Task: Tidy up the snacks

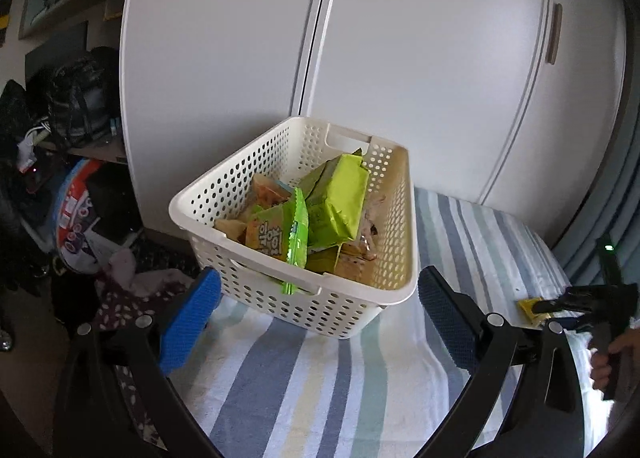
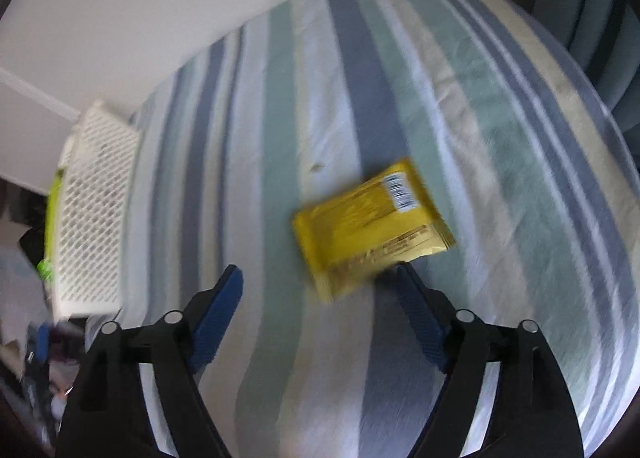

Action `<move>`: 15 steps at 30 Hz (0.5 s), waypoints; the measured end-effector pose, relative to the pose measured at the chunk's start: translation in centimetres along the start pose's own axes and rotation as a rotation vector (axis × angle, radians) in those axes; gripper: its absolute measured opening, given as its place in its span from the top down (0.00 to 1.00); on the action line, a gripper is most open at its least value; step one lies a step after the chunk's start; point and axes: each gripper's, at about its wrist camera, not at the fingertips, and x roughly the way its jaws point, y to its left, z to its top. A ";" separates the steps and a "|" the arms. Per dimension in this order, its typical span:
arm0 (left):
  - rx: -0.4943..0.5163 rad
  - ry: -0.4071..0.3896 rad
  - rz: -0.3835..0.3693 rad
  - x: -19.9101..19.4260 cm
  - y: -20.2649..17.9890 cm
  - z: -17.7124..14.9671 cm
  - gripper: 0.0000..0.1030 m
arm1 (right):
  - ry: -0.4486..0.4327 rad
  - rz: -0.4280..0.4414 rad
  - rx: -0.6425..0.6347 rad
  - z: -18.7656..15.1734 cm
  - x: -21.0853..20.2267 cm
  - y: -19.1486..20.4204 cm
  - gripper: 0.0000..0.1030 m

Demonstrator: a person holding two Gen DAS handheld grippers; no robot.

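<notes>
On the striped bed cover (image 2: 360, 78), the yellow snack packet (image 2: 368, 226) lies flat just ahead of your right gripper (image 2: 320, 282), jaws apart. Your left gripper (image 1: 320, 290), also spread, faces the white basket (image 1: 396, 218) of snacks near the cover's wardrobe-side edge.

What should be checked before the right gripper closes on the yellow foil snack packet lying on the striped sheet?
1. Right gripper open: ok, jaws stand wide apart.
2. Yellow foil snack packet between the fingers: not ok; its near corner reaches the right finger, the bulk lies ahead.
3. Packet free of clutter: ok, it lies alone on the striped sheet.
4. White perforated plastic basket has room: ok, green packets fill only part of it.
5. Left gripper empty: ok, open, in front of the basket.
6. Exact finger height above the sheet: cannot tell, the right wrist view is blurred.
</notes>
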 end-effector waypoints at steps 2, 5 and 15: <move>-0.016 -0.002 -0.012 0.0 0.2 0.0 0.03 | -0.004 -0.025 0.007 1.1 0.8 0.3 0.23; -0.020 -0.004 -0.005 0.0 0.3 -0.1 0.03 | -0.014 -0.061 -0.007 2.6 1.6 1.4 0.22; -0.006 -0.017 0.025 0.1 0.3 -0.3 0.03 | -0.056 -0.322 -0.194 3.0 3.4 5.8 0.55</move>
